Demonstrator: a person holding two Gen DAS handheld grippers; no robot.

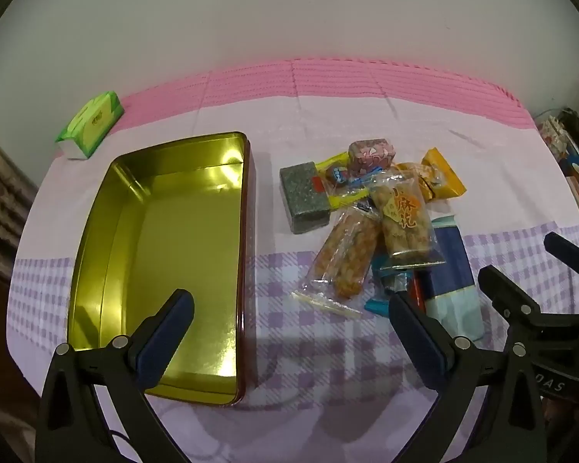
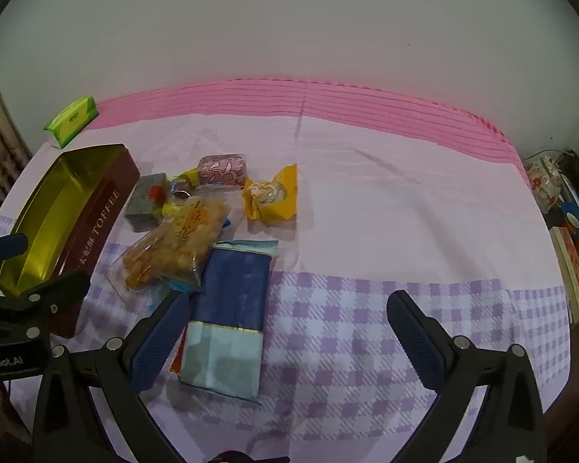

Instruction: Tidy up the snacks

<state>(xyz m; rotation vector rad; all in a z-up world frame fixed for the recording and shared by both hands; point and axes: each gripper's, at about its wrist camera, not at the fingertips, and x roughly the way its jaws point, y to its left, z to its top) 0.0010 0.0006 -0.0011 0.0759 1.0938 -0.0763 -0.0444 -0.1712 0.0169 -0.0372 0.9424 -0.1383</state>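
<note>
Pale wall (image 1: 289, 19) behind a pink-and-lilac checked cloth (image 2: 366, 231). Snacks (image 1: 366, 212) piled beside a gold tin (image 1: 181, 254), outside it. Left gripper (image 1: 289, 305) and right gripper (image 2: 287, 306) spread wide, holding nothing.

A table is covered by a cloth (image 1: 328, 123), pink-striped at the far edge, pale pink in the middle, lilac-checked near. On it at left lies an open gold-lined toffee tin (image 1: 173, 250), empty. Far left sits a green tissue pack (image 1: 90, 125). Right of the tin lies a heap of wrapped snacks (image 1: 374, 208), with a blue-and-pale-green packet (image 2: 227, 316) at its near side.
</note>
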